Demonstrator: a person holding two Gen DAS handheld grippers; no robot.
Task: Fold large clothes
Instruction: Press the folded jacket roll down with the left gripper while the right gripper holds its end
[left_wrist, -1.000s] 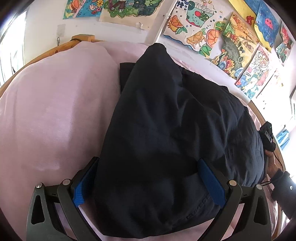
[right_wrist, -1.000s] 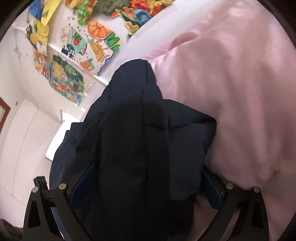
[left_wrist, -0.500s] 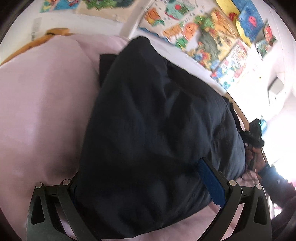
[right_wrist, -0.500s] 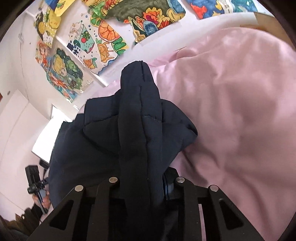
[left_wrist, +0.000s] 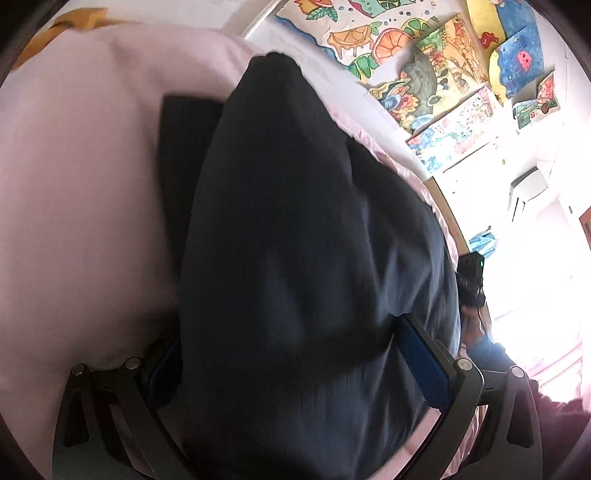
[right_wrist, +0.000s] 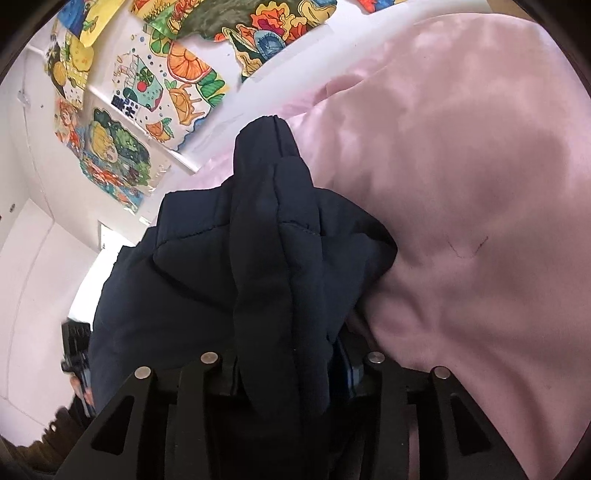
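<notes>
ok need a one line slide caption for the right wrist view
Right gripper, jaws opening around a bunched fold of a navy padded jacket on a pink bedsheet, colourful drawings on the wall behind.

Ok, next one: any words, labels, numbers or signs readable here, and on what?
No text can be read for certain.
On the fruit drawing on the wall: bold dark-blue characters, too blurred to read.
On the speckled drawing: small marks, too blurred to read.
On the dark garment and the pink sheet: none visible.
</notes>
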